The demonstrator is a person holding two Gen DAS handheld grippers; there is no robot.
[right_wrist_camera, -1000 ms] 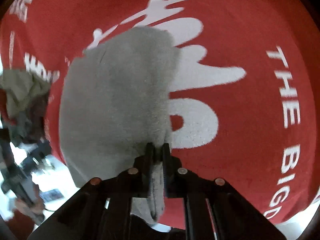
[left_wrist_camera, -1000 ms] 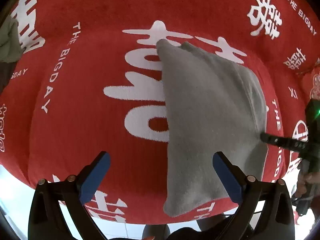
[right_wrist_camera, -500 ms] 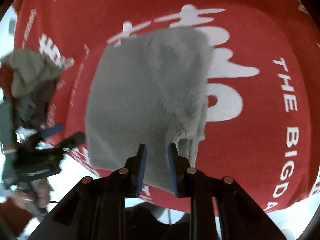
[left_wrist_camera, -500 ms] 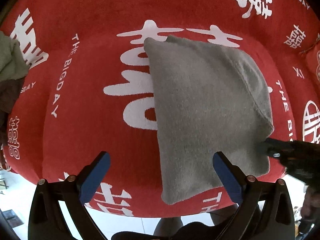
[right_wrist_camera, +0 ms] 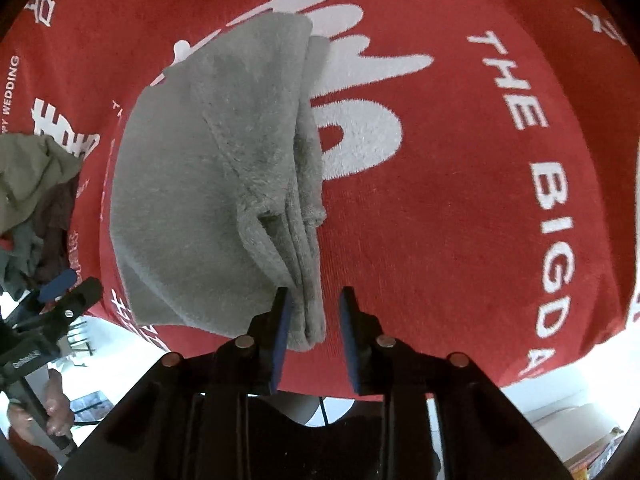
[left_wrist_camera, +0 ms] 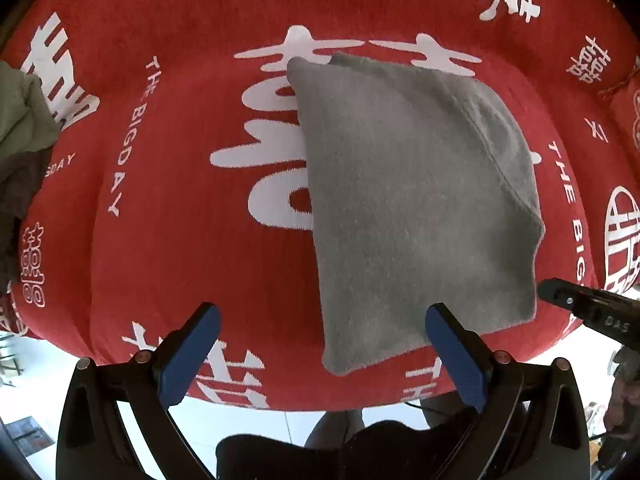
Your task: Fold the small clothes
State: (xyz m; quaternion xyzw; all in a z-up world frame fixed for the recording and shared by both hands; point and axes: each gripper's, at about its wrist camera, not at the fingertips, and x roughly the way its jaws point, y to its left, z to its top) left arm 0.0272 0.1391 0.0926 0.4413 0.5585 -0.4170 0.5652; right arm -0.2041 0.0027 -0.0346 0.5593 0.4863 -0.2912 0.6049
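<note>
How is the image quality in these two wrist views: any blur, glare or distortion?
Left wrist: sharp, strong fisheye bulge, the grey folded cloth evenly lit, floor beyond the red blanket blown out white. Right wrist: slightly softer, same bulge and overexposed floor, the cloth's layered edge still readable.

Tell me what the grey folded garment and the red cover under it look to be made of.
Grey garment: soft fleece or brushed knit, matte, judging by its fuzzy nap and thick rounded fold edges. Red cover: a ribbed knit or woven fabric, probably; fine ridges show, and the white lettering looks knitted in.
</note>
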